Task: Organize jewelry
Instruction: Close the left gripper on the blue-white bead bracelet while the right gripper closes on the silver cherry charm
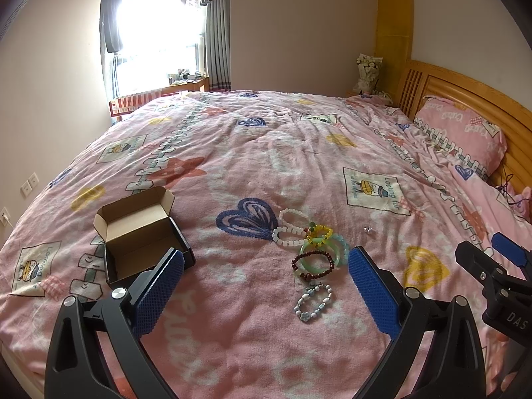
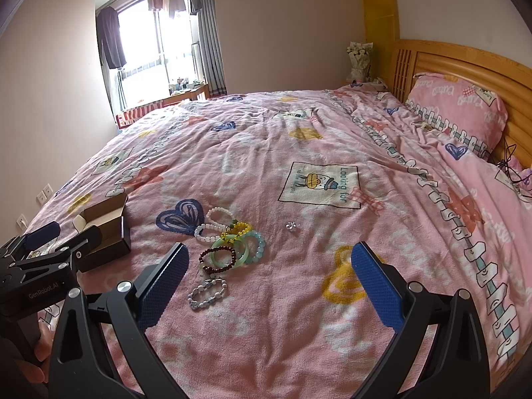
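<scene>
A pile of bracelets lies on the pink bedspread: white bead loops, a yellow one, a green jade bangle, a dark red bead bracelet, and a pale blue-white one nearest me. The pile also shows in the right wrist view. A small clear ring lies to the right of the pile, also in the right wrist view. An open black cardboard box sits to the left, empty inside; it also shows in the right wrist view. My left gripper is open above the bed. My right gripper is open and empty.
The bed is covered by a pink patterned blanket. A pink pillow leans on the wooden headboard at the right. A window with curtains is at the far left. Wall sockets sit low on the left wall.
</scene>
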Demonstrator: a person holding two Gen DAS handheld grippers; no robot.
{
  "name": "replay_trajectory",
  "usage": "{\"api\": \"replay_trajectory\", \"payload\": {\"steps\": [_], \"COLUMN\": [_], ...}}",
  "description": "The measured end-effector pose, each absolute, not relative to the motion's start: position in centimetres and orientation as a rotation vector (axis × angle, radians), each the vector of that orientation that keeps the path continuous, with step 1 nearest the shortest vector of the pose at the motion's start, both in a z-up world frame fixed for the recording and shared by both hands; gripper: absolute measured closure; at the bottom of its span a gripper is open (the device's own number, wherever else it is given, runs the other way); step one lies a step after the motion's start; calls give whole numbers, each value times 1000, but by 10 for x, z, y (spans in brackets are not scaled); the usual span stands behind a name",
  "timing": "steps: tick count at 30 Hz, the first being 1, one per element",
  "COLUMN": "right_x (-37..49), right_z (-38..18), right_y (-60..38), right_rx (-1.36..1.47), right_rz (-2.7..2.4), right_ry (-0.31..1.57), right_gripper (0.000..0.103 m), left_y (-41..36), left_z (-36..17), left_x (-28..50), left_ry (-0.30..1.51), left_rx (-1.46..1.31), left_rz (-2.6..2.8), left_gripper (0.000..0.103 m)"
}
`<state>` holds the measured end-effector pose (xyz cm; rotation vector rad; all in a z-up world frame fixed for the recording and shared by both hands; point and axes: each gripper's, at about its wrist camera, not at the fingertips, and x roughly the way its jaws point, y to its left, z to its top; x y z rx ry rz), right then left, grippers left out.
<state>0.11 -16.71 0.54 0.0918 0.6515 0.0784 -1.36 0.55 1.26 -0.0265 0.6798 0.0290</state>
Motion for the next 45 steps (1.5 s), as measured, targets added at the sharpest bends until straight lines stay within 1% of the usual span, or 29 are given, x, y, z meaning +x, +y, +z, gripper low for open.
{"api": "replay_trajectory", "payload": {"steps": [6,9,16,20,26,28,30,32,34,36,37,39,41,43,45], "right_x": [2,9,41,54,78,88,100,112,128,144,153,168,182,194,202], "right_z": [4,-2,-42,-65,-87,-94,-101,-107,-115,-123,-128,-138,-146,-152,-155], "right_y": [-167,-169,-164,-164,-188,-193,-198,-204,-212,-218,-221,-225,-225,-220,-218], "right_rx": [94,101,120,151,330,365,390,420,435,444,456,484,507,503,491], "right_rz": [76,72,97,91,136,155,169,183,167,144,134,136,151,156,148], "right_ry": [655,682,815,862,909,927,954,971,988,1005,1017,1037,1060,1070,1076], "right_gripper": [7,7,7,7,7,10,21,25,25,32,34,42,44,44,45], "left_y": [5,5,8,8,3,-1,-5,-9,-8,-6,-5,-6,-7,-11,-14], "left_z": [11,3,-40,-65,-95,-102,-108,-114,-120,-125,-127,-130,-133,-137,-142], "left_x": [-13,-4,28,42,56,59,62,65,67,67,67,68,70,73,74], "left_ry": [687,735,877,955,1044,1069,1092,1112,1128,1146,1149,1152,1159,1173,1191], "left_rx": [-25,-29,-61,-83,-127,-116,-97,-71,-64,-74,-83,-95,-100,-93,-70], "left_rz": [32,42,25,18,-51,-47,-50,-56,-55,-54,-56,-58,-60,-73,-67], "left_gripper": [6,6,6,6,7,14,17,19,23,27,30,31,32,36,36]}}
